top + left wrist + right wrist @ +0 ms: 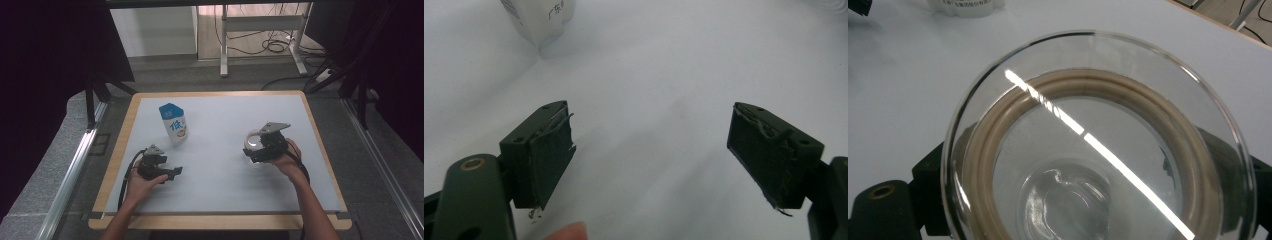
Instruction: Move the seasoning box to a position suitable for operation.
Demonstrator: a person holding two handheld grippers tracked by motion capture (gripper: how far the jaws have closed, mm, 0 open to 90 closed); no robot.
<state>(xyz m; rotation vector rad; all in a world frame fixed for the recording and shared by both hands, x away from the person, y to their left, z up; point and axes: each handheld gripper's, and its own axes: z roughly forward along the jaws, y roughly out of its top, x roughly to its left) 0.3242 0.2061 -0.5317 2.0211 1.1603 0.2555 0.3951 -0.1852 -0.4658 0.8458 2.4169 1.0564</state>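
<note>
Clear glass, ringed inside by a tan seal, sits clamped between the jaws of the right gripper [261,148]: a single round glass lid [1098,145], held just above the pale grey table [235,180] on the person's right side. One white and blue carton [173,125] stands upright toward the far left of the mat, well apart from the lid. Two grippers are at work, one in each hand, and two forearms come in from the near edge.

The left gripper [172,172] rests low near the table's front left, its jaws spread wide with nothing between them; the left gripper view shows bare mat in the gap, worn dark pads [549,160] on each jaw, a fingertip [566,232] at the bottom edge and the carton's base at the top left.

The high view gives the layout of carton, lid and both hands at once. The right gripper view alone shows the lid's detail: its tan ring, a moulded knob at the centre and a bright streak of reflected light across the glass.
</note>
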